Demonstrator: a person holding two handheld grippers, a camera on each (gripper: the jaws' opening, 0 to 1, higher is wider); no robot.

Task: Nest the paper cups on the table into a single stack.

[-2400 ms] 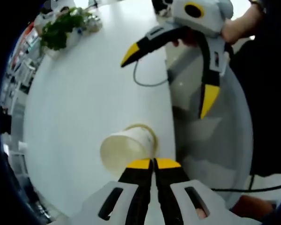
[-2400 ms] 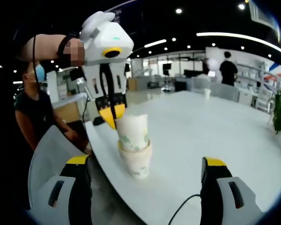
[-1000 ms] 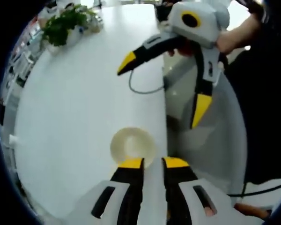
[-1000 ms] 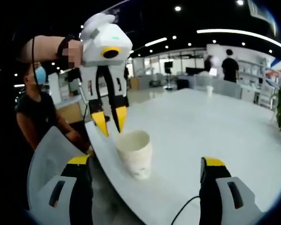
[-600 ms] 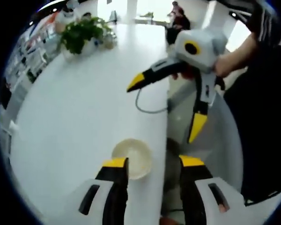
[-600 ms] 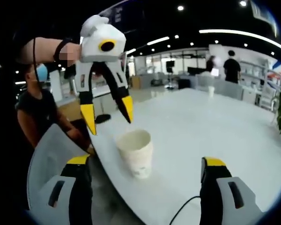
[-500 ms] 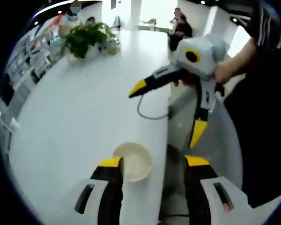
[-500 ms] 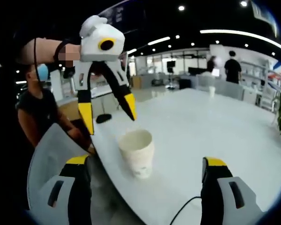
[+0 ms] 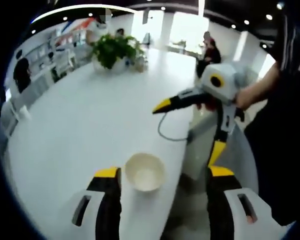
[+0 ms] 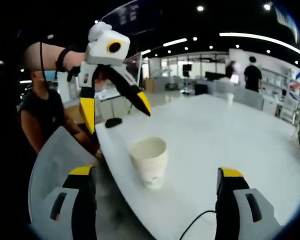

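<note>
A nested stack of white paper cups [image 9: 145, 171] [image 10: 149, 160] stands upright near the edge of the white table [image 9: 80, 115] [image 10: 230, 140]. In the left gripper view I look down into its open mouth. My left gripper [image 9: 164, 172] is open, and the stack sits just inside its left fingertip without touching it. In the right gripper view the left gripper [image 10: 115, 110] hangs above and left of the stack, jaws spread wide, holding nothing. My right gripper [image 10: 156, 172] [image 9: 190, 129] is open too, well short of the cups.
A potted plant [image 9: 112, 50] stands at the table's far end. A cable [image 9: 170, 135] loops over the table edge. A grey chair [image 10: 50, 160] and a seated person [image 10: 37, 115] are beside the table. A small dark object [image 10: 112, 122] lies near the edge.
The left gripper let go of the upper cup, which now sits fully nested in the lower one. It opened wide and lifted up and away. The right gripper barely moved.
</note>
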